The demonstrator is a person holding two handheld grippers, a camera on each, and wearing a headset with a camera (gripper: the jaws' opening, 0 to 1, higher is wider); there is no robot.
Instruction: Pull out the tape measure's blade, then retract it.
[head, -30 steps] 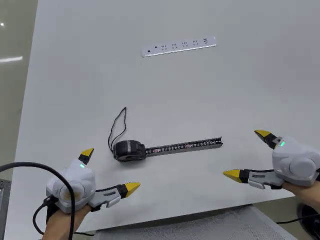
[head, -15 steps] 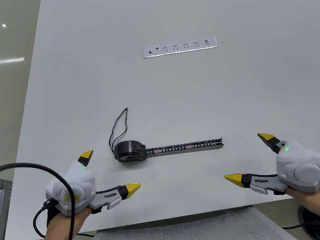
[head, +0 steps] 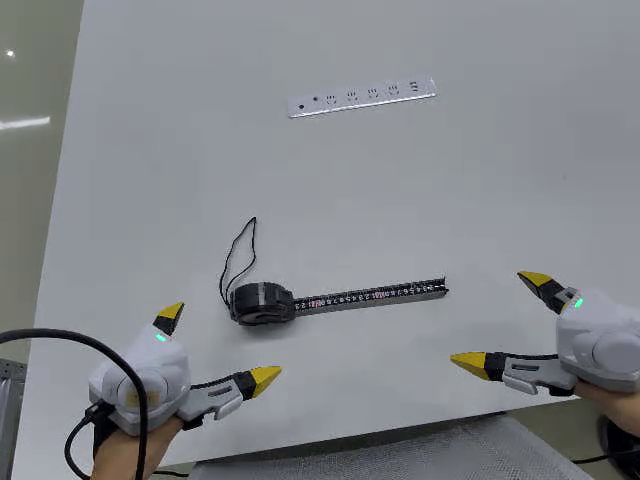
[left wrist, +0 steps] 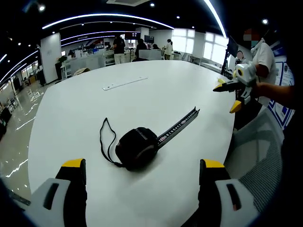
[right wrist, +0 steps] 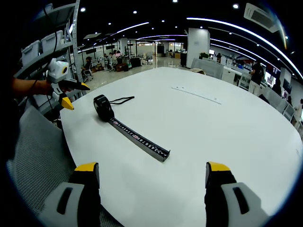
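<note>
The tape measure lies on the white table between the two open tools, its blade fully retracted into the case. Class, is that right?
Not quite. The blade is pulled out of the tape measure and lies flat on the table, as the head view shows. The rest holds: it lies between the open left tool and right tool.

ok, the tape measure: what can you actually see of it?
The tape measure has a rounded black case with a greyish patch and rests on the white table. Its dark blade, printed with pale marks and some red, lies extended flat on the table, pointing toward the right gripper, its tip free. A thin black cord loop trails from the case. The left gripper and the right are both open and apart from it.
</note>
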